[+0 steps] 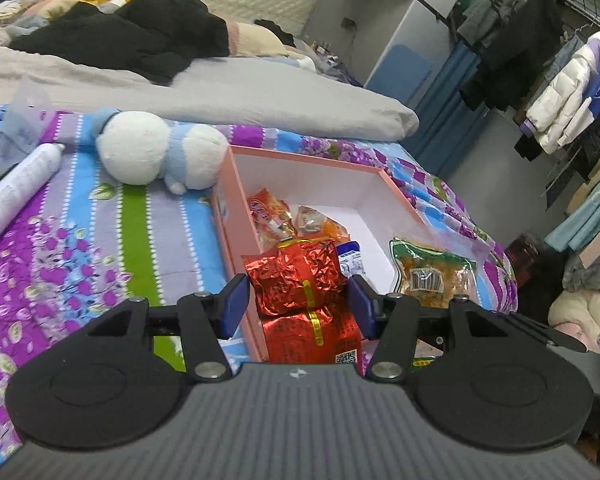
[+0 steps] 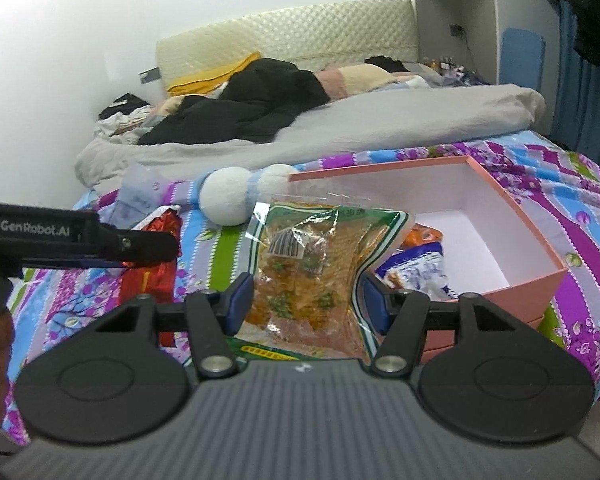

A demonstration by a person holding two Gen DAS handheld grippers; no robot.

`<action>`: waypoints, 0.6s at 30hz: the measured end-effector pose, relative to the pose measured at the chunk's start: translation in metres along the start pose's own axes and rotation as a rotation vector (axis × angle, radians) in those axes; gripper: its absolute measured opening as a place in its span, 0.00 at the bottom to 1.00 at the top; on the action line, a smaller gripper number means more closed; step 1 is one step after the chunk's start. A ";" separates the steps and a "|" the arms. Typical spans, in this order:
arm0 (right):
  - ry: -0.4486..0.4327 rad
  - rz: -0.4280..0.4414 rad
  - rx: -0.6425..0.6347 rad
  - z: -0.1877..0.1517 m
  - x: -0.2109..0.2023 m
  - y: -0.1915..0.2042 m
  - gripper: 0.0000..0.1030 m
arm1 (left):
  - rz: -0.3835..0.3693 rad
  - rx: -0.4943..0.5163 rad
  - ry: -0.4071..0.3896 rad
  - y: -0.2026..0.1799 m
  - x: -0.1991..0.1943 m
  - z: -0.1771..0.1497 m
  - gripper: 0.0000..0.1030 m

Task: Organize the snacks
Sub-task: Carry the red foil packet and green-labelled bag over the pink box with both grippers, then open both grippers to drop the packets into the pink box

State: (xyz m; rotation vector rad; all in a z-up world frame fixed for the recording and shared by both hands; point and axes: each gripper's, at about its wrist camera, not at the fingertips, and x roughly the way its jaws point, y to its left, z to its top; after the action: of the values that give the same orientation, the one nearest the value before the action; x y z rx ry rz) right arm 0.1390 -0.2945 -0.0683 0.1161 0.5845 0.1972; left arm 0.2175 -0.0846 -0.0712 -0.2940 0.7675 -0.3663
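My left gripper is shut on a red foil packet with a gold band, held over the near left corner of the pink box. My right gripper is shut on a clear green-edged snack bag, held above the box's near side. The bag also shows in the left wrist view. Inside the box lie an orange-red snack bag, a small orange packet and a blue-white packet. The left gripper and red packet show at the left of the right wrist view.
The box sits on a striped floral bedsheet. A white and blue plush toy lies by the box's far left corner. A white spray can lies at left. A grey duvet and black clothes cover the bed's far part.
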 end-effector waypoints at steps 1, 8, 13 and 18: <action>0.002 -0.006 0.005 0.001 0.003 -0.004 0.59 | -0.003 0.001 0.006 -0.001 0.007 0.004 0.58; 0.022 -0.036 0.037 0.016 0.035 -0.034 0.59 | -0.021 0.013 0.048 -0.009 0.065 0.030 0.58; 0.038 -0.047 0.067 0.025 0.064 -0.056 0.59 | -0.027 0.025 0.083 -0.012 0.111 0.049 0.58; 0.059 -0.053 0.086 0.034 0.099 -0.073 0.60 | -0.022 0.053 0.120 -0.011 0.156 0.066 0.58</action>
State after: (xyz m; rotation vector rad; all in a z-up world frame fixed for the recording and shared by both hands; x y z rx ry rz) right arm 0.2498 -0.3465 -0.1047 0.1782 0.6547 0.1242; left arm 0.3663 -0.1525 -0.1182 -0.2321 0.8717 -0.4271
